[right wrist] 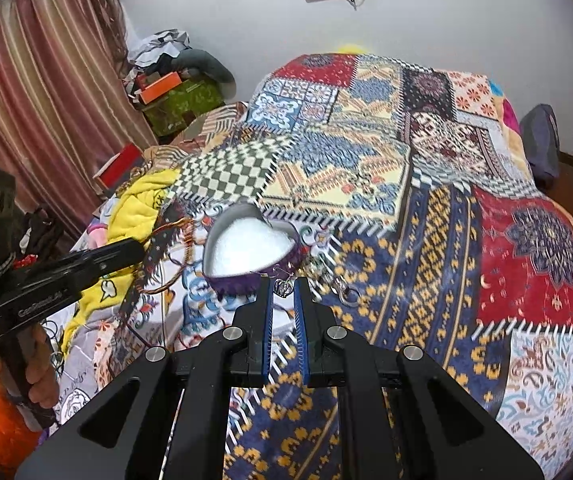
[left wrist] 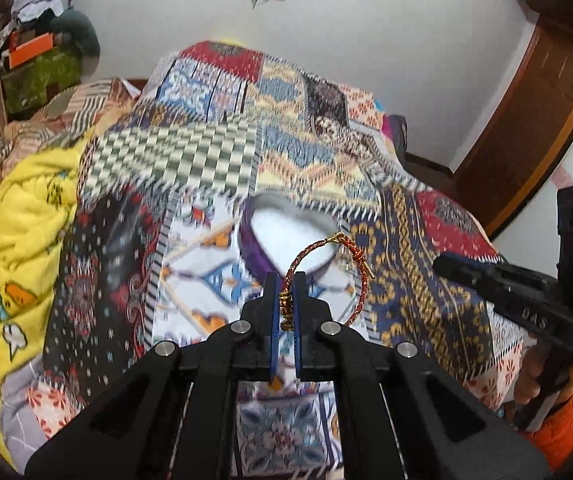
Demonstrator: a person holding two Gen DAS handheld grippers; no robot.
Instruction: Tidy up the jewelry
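A heart-shaped purple jewelry box (left wrist: 286, 236) with a white lining sits open on the patchwork bedspread; it also shows in the right wrist view (right wrist: 252, 246). My left gripper (left wrist: 286, 280) is shut on a red and gold cord bracelet (left wrist: 328, 264), held just in front of the box. My right gripper (right wrist: 284, 286) has its fingers close together around a small silver heart pendant (right wrist: 284, 289) near the box's front rim. A silver chain or clasp (right wrist: 344, 290) lies on the spread to the right of the pendant.
The patchwork bedspread (right wrist: 426, 220) covers the bed. A yellow blanket (left wrist: 22, 248) is bunched at the left. Cluttered boxes (right wrist: 166, 92) and a curtain (right wrist: 26, 100) stand at the far left. A wooden door (left wrist: 526, 120) is at the right.
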